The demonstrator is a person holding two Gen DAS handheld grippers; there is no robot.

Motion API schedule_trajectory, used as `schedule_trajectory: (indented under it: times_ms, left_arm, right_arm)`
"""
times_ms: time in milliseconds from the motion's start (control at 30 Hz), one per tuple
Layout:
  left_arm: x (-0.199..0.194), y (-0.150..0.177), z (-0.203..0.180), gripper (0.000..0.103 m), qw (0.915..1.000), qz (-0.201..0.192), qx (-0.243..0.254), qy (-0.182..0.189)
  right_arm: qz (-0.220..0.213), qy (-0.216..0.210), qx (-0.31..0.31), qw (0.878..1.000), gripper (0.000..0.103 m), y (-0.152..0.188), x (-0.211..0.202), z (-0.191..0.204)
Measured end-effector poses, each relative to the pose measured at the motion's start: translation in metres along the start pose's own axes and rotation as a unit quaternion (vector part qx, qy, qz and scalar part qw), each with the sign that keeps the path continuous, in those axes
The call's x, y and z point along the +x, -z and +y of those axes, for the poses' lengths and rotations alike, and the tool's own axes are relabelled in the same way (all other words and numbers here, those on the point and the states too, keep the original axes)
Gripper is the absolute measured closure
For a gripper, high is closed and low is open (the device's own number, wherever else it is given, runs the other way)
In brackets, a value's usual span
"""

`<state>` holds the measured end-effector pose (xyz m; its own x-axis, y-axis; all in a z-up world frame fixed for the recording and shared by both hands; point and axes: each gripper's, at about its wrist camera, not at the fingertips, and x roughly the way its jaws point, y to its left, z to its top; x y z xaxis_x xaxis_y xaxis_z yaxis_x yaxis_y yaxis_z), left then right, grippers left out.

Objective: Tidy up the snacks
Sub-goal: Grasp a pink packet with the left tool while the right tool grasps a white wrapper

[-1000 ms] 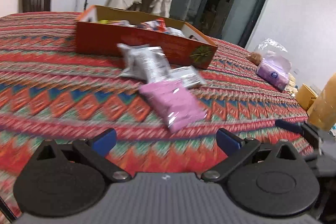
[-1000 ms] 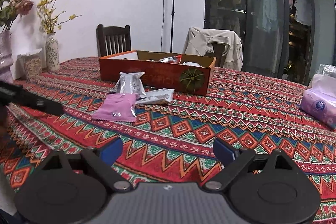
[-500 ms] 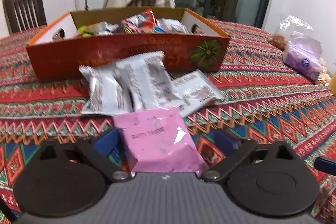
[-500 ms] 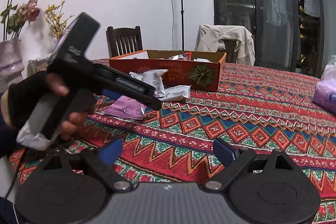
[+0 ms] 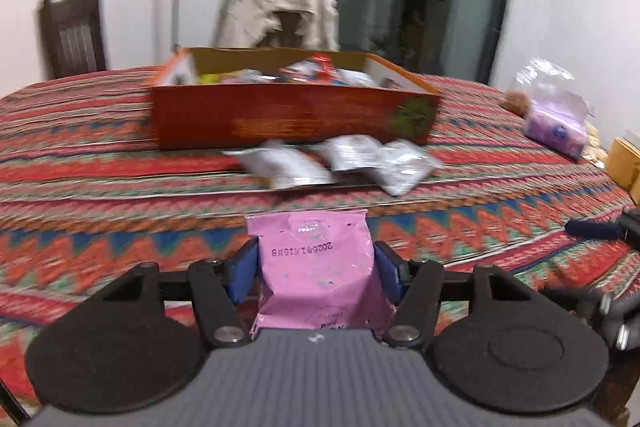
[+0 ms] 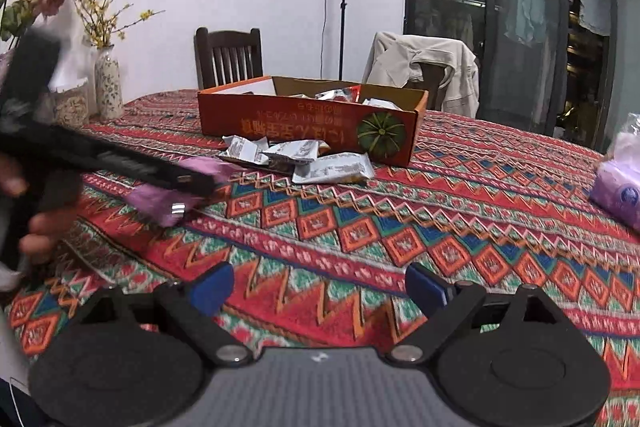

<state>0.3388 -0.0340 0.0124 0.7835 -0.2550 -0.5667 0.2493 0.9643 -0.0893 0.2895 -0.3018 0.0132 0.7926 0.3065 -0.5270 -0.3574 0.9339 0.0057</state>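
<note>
Two blue pads of the left gripper (image 5: 316,273) are closing on the pink snack packet (image 5: 318,277) between them, seizing it for the orange box (image 5: 288,115) ahead, while the right gripper (image 6: 320,287) is hovering open and empty above the tablecloth (image 6: 400,227).

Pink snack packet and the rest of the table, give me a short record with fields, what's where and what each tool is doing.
left tool: jaws closing, pink snack packet between its pads
right tool: open, nothing between the pads
orange box: on the patterned tablecloth, snacks inside
silver packets: loose on the cloth in front of the box
tissue pack: far right of the table
vase: far left, holding flowers
</note>
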Motion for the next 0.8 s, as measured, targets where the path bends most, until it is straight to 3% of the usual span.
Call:
schedule_trajectory:
  times_ms: [167,333,433,600,700,800]
  left_arm:
    - [-0.014,0.004,0.053,0.041,0.998,-0.017,-0.058,-0.019]
    - [-0.017,0.002,0.089,0.041,0.9945,-0.025,-0.101,0.006]
    - [-0.017,0.0,0.1,0.041,0.9935,-0.035,-0.108,0.0]
    - [-0.017,0.004,0.113,0.041,0.9898,-0.035,-0.134,0.035]
    - [-0.017,0.005,0.11,0.041,0.9907,-0.039,-0.124,0.039]
    - [-0.017,0.005,0.107,0.041,0.9918,-0.04,-0.116,0.036]
  right_arm:
    - [-0.01,-0.01,-0.003,1.0,0.012,-0.042,0.028,0.006]
    - [0.009,-0.038,0.046,0.998,0.028,-0.089,0.097,0.007]
    - [0.037,-0.022,0.052,0.998,0.029,-0.11,0.144,0.012]
    - [0.079,0.021,0.028,0.996,0.032,-0.123,0.2,0.023]
    - [0.083,0.022,0.021,0.996,0.053,-0.12,0.212,0.028]
    - [0.077,0.025,0.008,0.997,0.054,-0.119,0.205,0.03]
